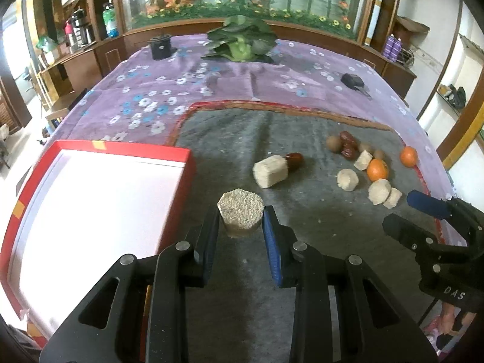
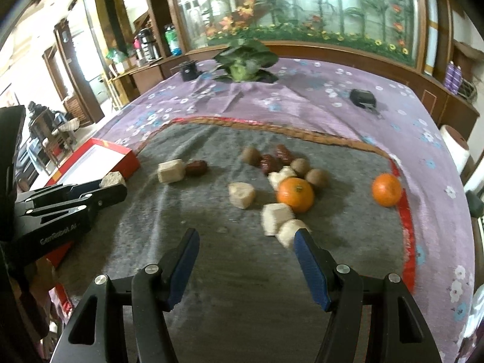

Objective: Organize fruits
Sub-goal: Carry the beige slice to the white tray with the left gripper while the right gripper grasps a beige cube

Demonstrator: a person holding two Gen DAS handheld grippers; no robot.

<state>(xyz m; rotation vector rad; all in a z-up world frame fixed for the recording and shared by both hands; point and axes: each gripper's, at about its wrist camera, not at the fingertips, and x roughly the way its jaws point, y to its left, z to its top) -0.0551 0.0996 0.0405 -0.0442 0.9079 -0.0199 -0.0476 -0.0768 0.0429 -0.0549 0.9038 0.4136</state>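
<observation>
My left gripper [image 1: 241, 216] is shut on a beige sugarcane chunk [image 1: 241, 211], held over the grey mat beside the red box [image 1: 99, 199], whose white inside is bare. It also shows in the right wrist view [image 2: 112, 183]. My right gripper [image 2: 246, 237] is open and empty above the mat, just short of two beige chunks [image 2: 276, 216]. Further out lie two oranges [image 2: 295, 194] [image 2: 386, 189], red dates [image 2: 273, 158], brown kiwis [image 2: 316, 177], and another chunk with a date [image 2: 171, 171].
A grey mat [image 2: 211, 260] with a red-orange border lies on a purple floral tablecloth [image 2: 332, 112]. A leafy cabbage [image 2: 245, 60], a black cylinder [image 2: 188, 71] and a small black device [image 2: 363, 96] sit at the far side. Wooden cabinets surround the table.
</observation>
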